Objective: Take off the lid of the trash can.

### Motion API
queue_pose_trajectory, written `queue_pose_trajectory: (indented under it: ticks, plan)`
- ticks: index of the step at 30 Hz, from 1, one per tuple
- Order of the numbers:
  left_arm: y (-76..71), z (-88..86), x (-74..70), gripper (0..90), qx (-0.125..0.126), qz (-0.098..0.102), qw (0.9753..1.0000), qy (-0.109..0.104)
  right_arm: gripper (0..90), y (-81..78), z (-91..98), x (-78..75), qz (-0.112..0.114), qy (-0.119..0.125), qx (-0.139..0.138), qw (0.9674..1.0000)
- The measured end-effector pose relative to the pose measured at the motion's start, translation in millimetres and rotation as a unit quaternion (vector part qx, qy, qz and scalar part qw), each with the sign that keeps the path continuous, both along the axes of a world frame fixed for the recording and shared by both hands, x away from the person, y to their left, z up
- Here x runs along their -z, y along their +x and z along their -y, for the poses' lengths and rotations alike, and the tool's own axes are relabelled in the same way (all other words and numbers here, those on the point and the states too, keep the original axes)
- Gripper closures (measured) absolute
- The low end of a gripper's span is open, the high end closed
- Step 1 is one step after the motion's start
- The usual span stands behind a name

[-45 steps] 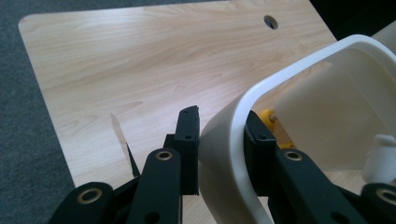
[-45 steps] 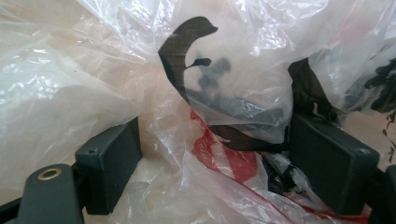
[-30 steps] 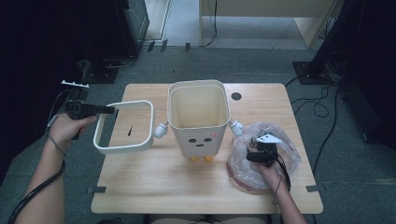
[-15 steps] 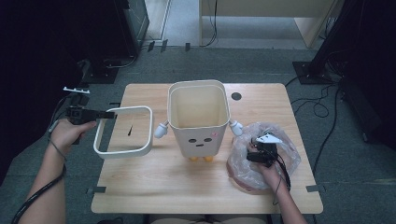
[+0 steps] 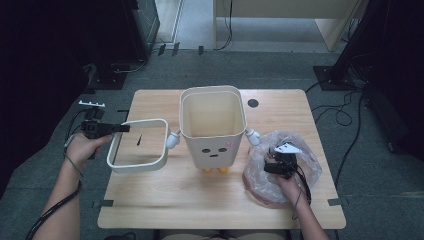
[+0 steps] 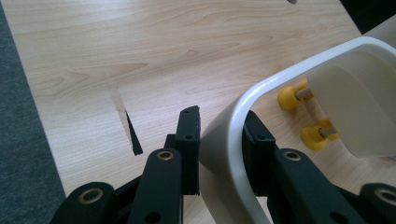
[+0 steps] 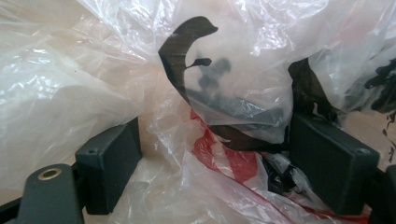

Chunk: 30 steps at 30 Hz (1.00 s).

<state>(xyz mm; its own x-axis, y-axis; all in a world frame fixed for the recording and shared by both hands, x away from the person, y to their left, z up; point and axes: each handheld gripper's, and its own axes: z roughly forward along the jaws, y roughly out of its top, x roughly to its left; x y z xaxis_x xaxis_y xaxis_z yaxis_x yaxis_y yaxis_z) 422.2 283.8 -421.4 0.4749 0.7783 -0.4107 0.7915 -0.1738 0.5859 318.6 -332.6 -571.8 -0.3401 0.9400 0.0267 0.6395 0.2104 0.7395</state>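
A white rounded-square ring (image 5: pixel 136 168) hangs over the left part of the wooden table (image 5: pixel 165 200). My left gripper (image 5: pixel 123 128) is shut on its rim at the table's left edge. In the left gripper view the black jaws clamp the ring's curved band (image 6: pixel 243 102) from both sides, left gripper (image 6: pixel 220 120). A cream bin (image 5: pixel 212 145) with a face and yellow feet (image 6: pixel 289 98) stands at the table's middle. To its right lies a crumpled clear plastic bag (image 5: pixel 257 182). My right gripper (image 5: pixel 279 159) rests on the bag. Its jaws stand wide apart, right gripper (image 7: pixel 217 158), with loose film (image 7: pixel 93 70) bulging between them.
A round cable hole (image 5: pixel 253 103) sits in the table's far right part. A dark slit (image 6: pixel 133 135) marks the tabletop under the ring. Grey carpet (image 5: pixel 370 170) surrounds the table, with cables and dark furniture bases at the back.
My left gripper has lowered the white ring toward the tabletop. The right gripper and the bag have stayed put.
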Motion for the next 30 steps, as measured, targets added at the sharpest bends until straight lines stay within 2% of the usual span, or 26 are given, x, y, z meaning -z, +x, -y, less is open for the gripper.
queue_pose_trajectory:
  ticks: [9,21,30]
  plan:
    - [-5.2,-3.1,12.6,72.8,-0.010,-0.009,0.9998,0.011,17.5,0.0,-0.1,0.0,0.000,0.000,0.000,1.0000]
    - [-4.6,14.0,37.8,72.8,-0.002,-0.008,0.9999,0.006,17.7,0.0,-0.3,0.0,0.000,0.000,0.000,1.0000]
    - [-4.7,27.2,49.3,72.9,-0.005,-0.002,1.0000,0.002,17.7,0.2,-0.4,-0.1,0.000,0.000,0.000,1.0000]
